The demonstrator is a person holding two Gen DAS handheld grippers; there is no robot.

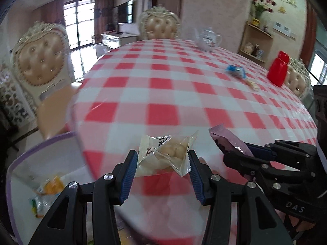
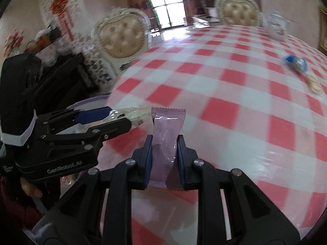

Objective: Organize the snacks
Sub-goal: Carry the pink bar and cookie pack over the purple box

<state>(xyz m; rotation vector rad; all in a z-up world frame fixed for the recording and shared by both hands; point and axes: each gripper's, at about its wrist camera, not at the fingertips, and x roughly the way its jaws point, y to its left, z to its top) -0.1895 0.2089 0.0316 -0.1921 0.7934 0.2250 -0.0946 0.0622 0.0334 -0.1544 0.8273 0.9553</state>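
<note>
My left gripper pinches two clear snack packets between its pads, held above the near edge of the checked table. My right gripper is clamped on a pink wrapper, upright, its lower end hidden behind my fingers. Off the table's left edge sits a white tray with a purple rim; inside it lie blurred wrapped snacks, orange and green, hard to read. A blue packet lies toward the far right edge.

Teapot far across table; tray at its left edge
</note>
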